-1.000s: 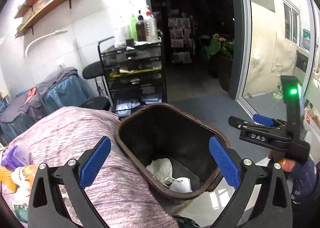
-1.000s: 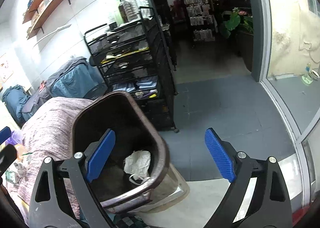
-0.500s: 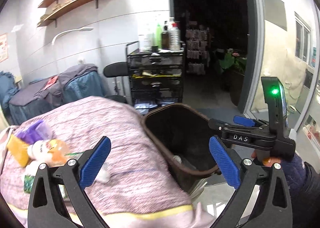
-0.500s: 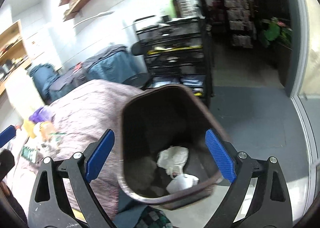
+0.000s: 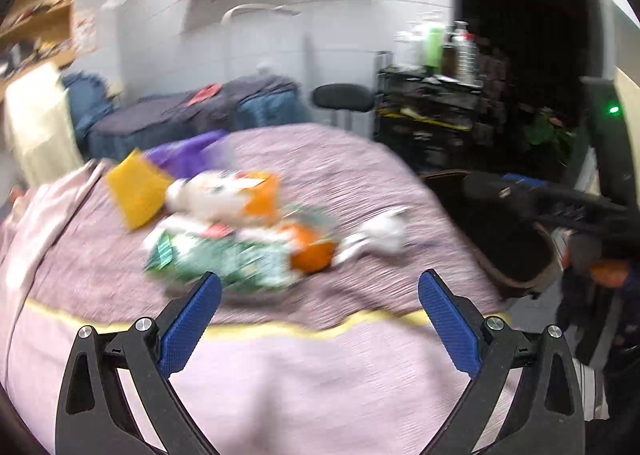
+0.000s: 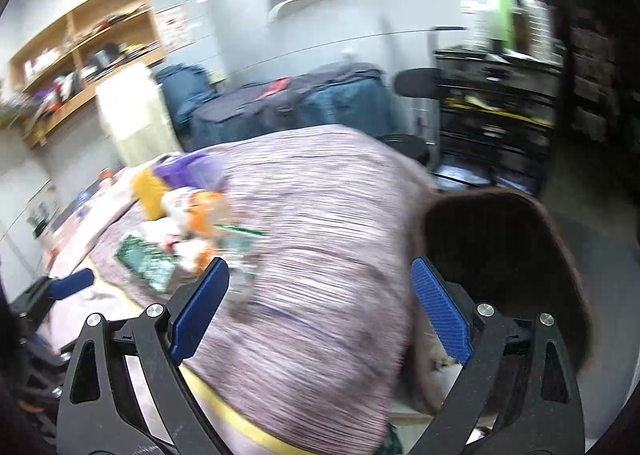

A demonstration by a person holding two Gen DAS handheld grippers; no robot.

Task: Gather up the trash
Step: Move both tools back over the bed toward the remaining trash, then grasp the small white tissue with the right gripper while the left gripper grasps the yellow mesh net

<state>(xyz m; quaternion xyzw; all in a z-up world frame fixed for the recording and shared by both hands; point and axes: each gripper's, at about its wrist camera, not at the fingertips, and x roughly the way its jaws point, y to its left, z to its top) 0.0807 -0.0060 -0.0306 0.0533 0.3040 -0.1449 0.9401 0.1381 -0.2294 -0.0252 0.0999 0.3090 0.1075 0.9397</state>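
Both tools are empty: my left gripper (image 5: pixel 319 311) and right gripper (image 6: pixel 320 301) each stand with jaws wide apart. The trash (image 5: pixel 240 231) — a blurred heap of wrappers and packets — lies on the bed (image 5: pixel 320 375) ahead of me, uncollected. The brown bin (image 6: pixel 500 251) stands just beside the bed's edge. I judge most of the task remains — every visible piece needs pickup.
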